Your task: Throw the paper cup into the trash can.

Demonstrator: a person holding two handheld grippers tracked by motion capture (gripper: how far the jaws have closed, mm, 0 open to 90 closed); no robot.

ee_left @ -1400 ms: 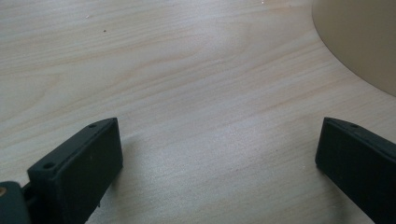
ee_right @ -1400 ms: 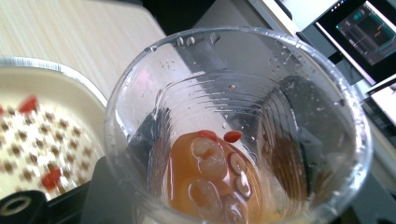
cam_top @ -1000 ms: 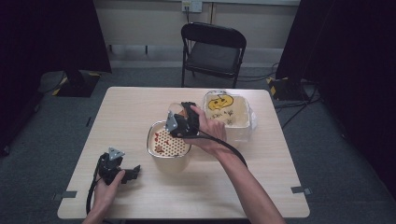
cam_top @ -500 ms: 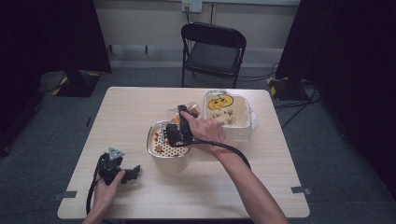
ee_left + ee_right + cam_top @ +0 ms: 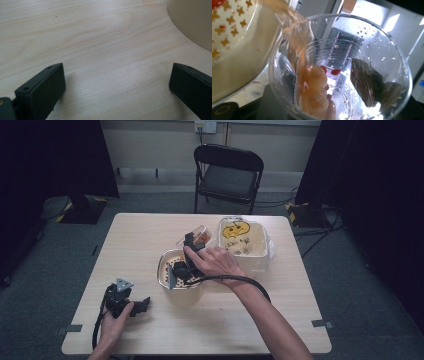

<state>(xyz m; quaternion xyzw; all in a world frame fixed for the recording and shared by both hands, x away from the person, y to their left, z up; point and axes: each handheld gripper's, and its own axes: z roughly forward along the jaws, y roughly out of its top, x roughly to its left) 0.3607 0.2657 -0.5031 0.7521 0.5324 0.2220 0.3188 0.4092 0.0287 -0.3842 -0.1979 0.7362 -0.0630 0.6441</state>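
Right gripper clamps a clear plastic cup, one jaw visible through the cup wall in the right gripper view. Cup is tipped on its side over the far rim of the strainer bowl, which sits near the middle of the table, just beside the plastic-lined tub toward the far right corner.

Change since a second ago: the cup has gone from roughly level above the bowl to steeply tilted, mouth down toward the perforated insert. Liquid now runs out over the lip, and pale round pieces with small red bits slide along the lower wall. Judgement: pouring is under way, not finished; solids remain inside.

Left gripper rests on the table near the near left edge, jaws spread wide with nothing between them, unchanged over the same interval. Its own view shows bare wood and the curved side of the bowl.

Hard to read: the right hand covers much of the bowl's interior from above; what the pieces are cannot be told; how much liquid has landed is hidden.
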